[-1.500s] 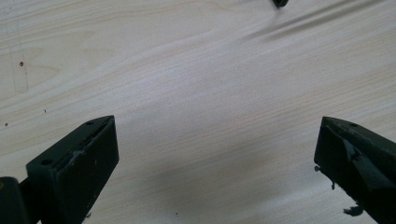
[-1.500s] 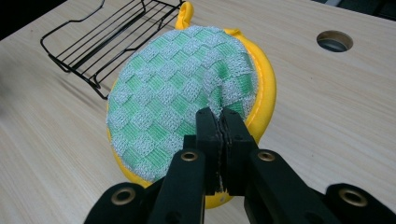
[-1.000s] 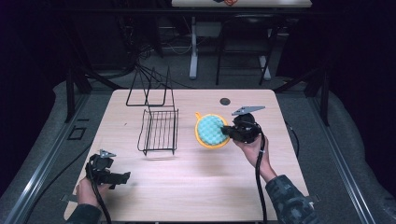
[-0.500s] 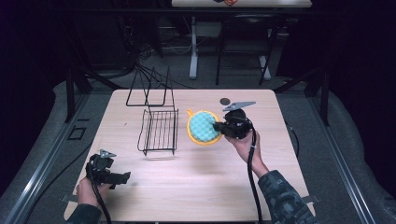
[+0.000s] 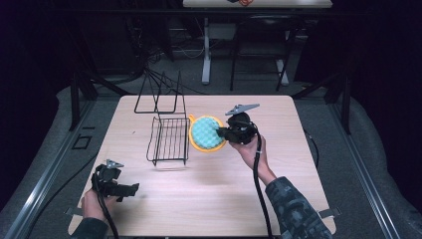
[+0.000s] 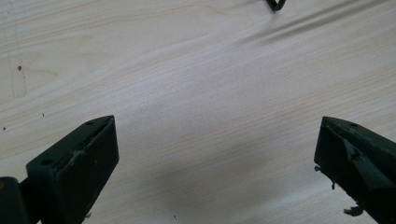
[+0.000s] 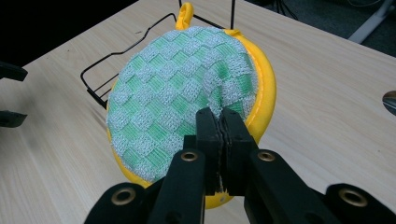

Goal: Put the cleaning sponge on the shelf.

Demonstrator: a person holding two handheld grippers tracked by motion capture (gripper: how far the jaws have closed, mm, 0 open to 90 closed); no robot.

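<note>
A round pot holder [image 5: 204, 133] with a green and white checked face and a yellow rim hangs just above the table, tilted. My right gripper [image 5: 220, 133] is shut on its right edge. In the right gripper view the jaws [image 7: 219, 116] pinch the pot holder [image 7: 182, 107] near its lower rim. The holder's left edge is close to the black wire rack [image 5: 168, 139], and its yellow loop points toward the rack [image 7: 92, 88]. My left gripper [image 5: 130, 189] rests at the table's front left, open, with bare wood between the jaws [image 6: 215, 140].
A second, taller wire frame [image 5: 159, 94] stands behind the rack at the back left. A small grey disc [image 7: 390, 100] lies on the table to the right of the pot holder. The wooden table [image 5: 209, 199] has free room in front.
My right gripper has carried the pot holder leftward, closer to the wire rack. The left gripper has stayed where it was.
</note>
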